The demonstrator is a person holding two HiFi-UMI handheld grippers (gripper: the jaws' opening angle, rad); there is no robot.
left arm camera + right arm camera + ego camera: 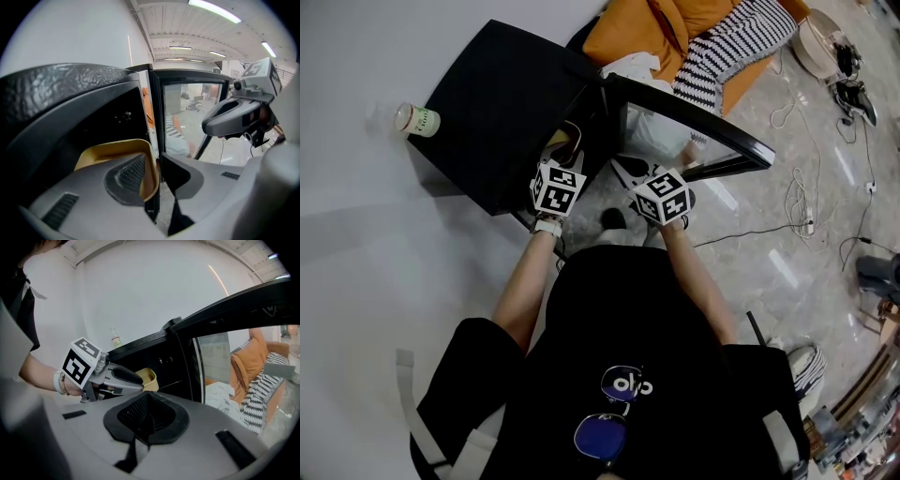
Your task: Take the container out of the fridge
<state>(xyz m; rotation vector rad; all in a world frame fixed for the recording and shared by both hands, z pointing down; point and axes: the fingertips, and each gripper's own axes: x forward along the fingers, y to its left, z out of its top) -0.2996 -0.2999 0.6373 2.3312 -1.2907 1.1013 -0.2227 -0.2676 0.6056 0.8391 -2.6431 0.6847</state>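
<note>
A black mini fridge (502, 103) stands with its glass door (694, 112) swung open. A tan container (115, 150) sits at the fridge mouth. My left gripper (157, 173) is shut on the container's right wall, one pad inside and one outside. In the head view that container (565, 141) shows just beyond the left gripper (561, 161). My right gripper (630, 171) hangs beside it in front of the door opening, touching nothing. In the right gripper view its jaws (147, 413) are shut and hold nothing, and the left gripper (112, 376) with the container (147, 377) is to the left.
A small bottle (417, 120) stands on top of the fridge. White cloth (656, 131) lies behind the glass door. An orange couch with a striped blanket (731, 42) is beyond. Cables (806, 206) run across the shiny floor on the right.
</note>
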